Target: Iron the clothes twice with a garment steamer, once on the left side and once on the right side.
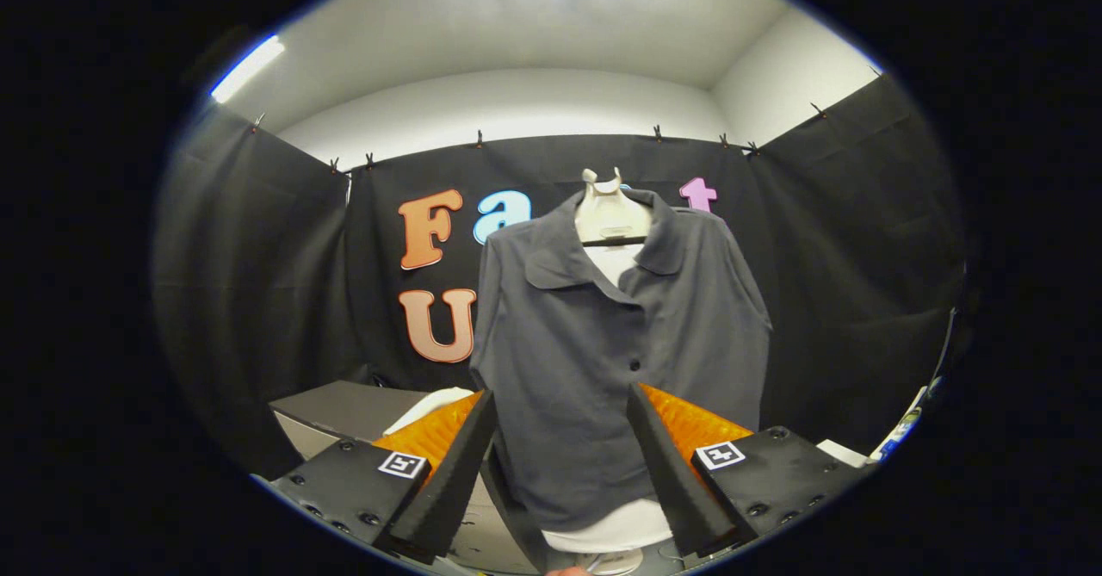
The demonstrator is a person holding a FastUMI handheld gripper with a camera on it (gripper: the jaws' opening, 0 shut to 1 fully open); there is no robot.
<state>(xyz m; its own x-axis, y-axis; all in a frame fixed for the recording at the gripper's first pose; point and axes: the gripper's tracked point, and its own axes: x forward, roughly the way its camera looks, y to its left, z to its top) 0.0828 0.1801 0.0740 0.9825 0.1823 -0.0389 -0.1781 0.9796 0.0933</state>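
The claw (561,395) points at a grey shirt (603,361) that hangs straight ahead on a pale mannequin torso (609,214). Its two fingers (456,464) are spread wide with nothing between them but the view of the shirt's lower front; they pinch nothing, and the shirt stands beyond the tips, apart from them.

The shirt is short-sleeved and collared, with a dark button (634,365) on its placket. The collar lies open, and a white undershirt (616,262) shows at the neck. The same white cloth shows again below the shirt's hem, between the fingers. The mannequin's neck stub rises above the collar.

Behind the shirt hangs the booth's black cloth wall (275,283), held up by small clips (479,139) along its top edge. Above it are a white wall and ceiling with two bright lights (248,68).

To the left of the shirt, beyond the left finger, a dark grey box (344,408) sits low down. A white curved thing (426,408) lies next to it, partly hidden by the finger; I cannot tell what it is. At the far right, low down, some small white and coloured things (904,425) show at the edge, too small to name.
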